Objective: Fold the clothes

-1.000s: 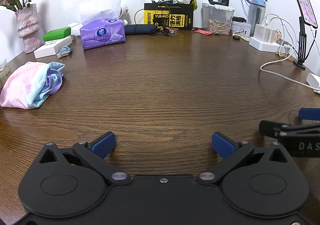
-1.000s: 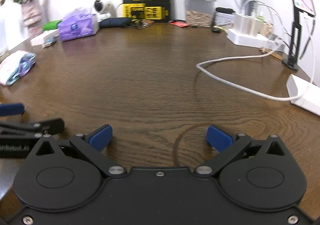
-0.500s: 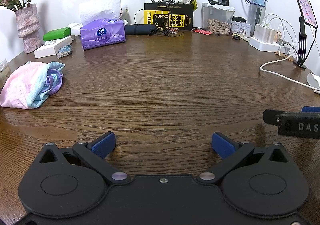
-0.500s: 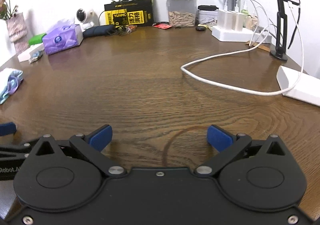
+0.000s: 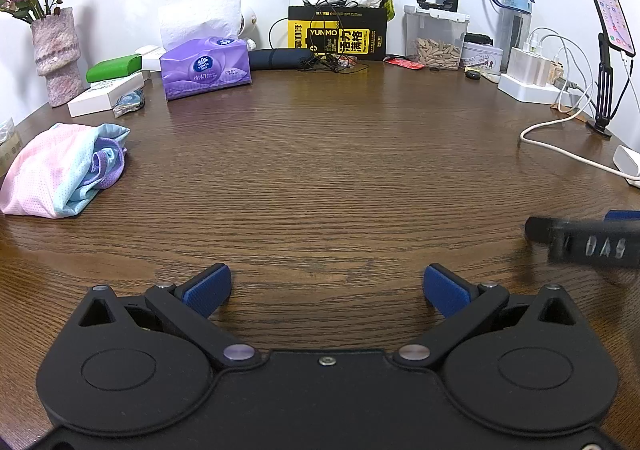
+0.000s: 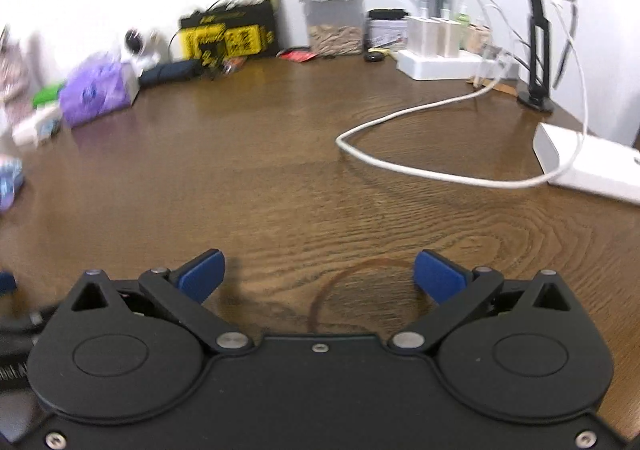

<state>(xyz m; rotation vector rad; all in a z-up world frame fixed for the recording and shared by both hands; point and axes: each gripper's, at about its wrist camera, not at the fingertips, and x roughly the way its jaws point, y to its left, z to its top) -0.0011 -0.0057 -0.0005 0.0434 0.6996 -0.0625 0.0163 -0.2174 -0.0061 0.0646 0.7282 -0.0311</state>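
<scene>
Dark wood-grain table [image 5: 320, 178] stretched bare between two hand-held tools, clutter lining the white wall behind. Left gripper [image 5: 326, 286] hovered low with blue pads spread wide, holding nothing. Right gripper [image 6: 318, 274] was likewise splayed and empty, near a white cable [image 6: 400, 166]. Crumpled pink-and-blue clothes [image 5: 64, 170] lay at the table's far left edge, well apart from both.

Both wrist cameras sitting low at near edge of table [image 5: 320, 170], facing far edge along wall; right view angling rightward, blurred. Both sharing tissue pack [image 5: 206, 68] [image 6: 96, 94], cable [image 5: 560, 140] [image 6: 420, 170].
</scene>
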